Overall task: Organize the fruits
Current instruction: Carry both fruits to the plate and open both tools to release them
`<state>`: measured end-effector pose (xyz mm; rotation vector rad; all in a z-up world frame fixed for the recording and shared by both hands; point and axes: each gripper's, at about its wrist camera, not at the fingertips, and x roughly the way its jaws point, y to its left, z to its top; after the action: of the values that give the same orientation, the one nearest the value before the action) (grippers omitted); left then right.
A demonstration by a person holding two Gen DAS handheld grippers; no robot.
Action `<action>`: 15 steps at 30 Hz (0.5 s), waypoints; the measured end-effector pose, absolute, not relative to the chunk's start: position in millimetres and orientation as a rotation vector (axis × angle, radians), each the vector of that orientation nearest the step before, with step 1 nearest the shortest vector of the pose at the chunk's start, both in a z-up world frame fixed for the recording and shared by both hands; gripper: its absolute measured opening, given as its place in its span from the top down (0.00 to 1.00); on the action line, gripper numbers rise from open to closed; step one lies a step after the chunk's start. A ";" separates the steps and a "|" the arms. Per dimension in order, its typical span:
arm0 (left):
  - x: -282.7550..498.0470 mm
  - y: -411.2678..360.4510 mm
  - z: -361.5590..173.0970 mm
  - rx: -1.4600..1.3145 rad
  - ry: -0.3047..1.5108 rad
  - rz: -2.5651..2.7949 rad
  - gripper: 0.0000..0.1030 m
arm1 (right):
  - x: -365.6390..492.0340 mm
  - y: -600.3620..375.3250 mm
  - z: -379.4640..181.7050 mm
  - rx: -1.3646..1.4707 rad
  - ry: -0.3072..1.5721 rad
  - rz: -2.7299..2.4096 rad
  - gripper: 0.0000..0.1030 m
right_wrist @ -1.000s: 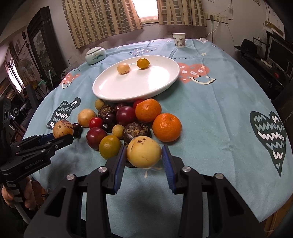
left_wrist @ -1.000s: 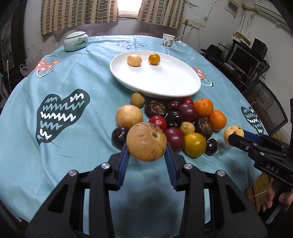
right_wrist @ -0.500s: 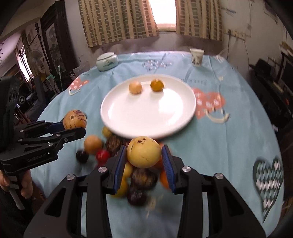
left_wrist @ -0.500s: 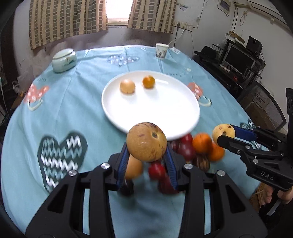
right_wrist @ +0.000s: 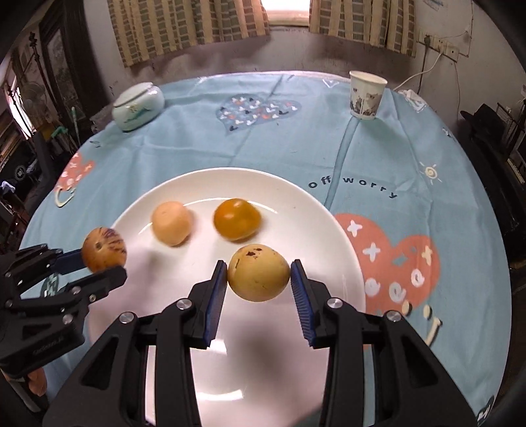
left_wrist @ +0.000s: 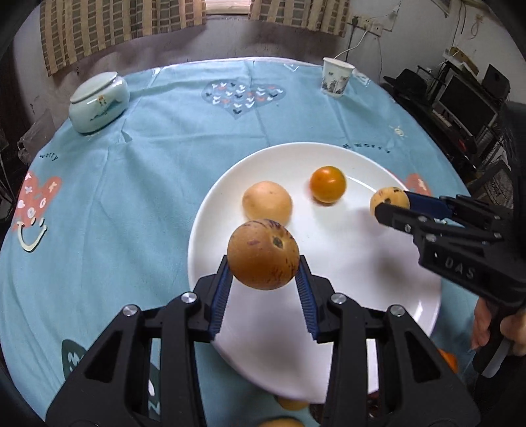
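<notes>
Your left gripper clamps a streaked brown fruit, your right gripper a yellow fruit, both directly above the white plate.

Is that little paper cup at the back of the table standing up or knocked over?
Standing upright. The paper cup rests on its narrow base on the blue tablecloth, open rim facing up. What is inside cannot be seen.

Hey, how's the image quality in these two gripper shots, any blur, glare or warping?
Left wrist view: the fisheye bows the table edge and darkens the corners; the window is blown out; the brown streaked fruit held close is sharp. Right wrist view: the pale fruit on the white plate is smeared, and gripper shadows fall on the plate.
</notes>
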<state>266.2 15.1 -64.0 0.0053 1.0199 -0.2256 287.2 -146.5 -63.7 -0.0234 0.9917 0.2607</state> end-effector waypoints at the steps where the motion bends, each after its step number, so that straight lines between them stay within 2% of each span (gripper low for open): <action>1: 269.4 15.7 -66.7 0.004 1.026 -0.223 0.62 | 294.4 -146.5 -68.0 -0.021 1.002 0.260 0.61; 7: 281.7 14.3 -74.1 0.023 1.045 -0.211 0.58 | 313.6 -144.4 -82.2 -0.033 1.037 0.251 0.61; 9: 281.3 14.0 -69.3 0.030 1.031 -0.195 0.32 | 315.9 -144.2 -84.1 -0.044 1.050 0.245 0.60; 11: 274.7 16.0 -57.1 0.028 0.986 -0.184 0.31 | 309.1 -144.7 -76.0 -0.067 1.024 0.231 0.58; 13: 262.9 18.9 -40.4 0.021 0.953 -0.197 0.25 | 296.4 -145.1 -59.9 -0.094 0.980 0.223 0.36; 15: 244.9 24.2 -24.3 -0.002 0.916 -0.195 0.20 | 276.9 -146.6 -40.3 -0.118 0.916 0.212 0.36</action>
<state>244.9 24.2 -24.3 -0.0023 0.9162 -0.1951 276.9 -146.6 -40.3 -0.1182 0.9160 0.2124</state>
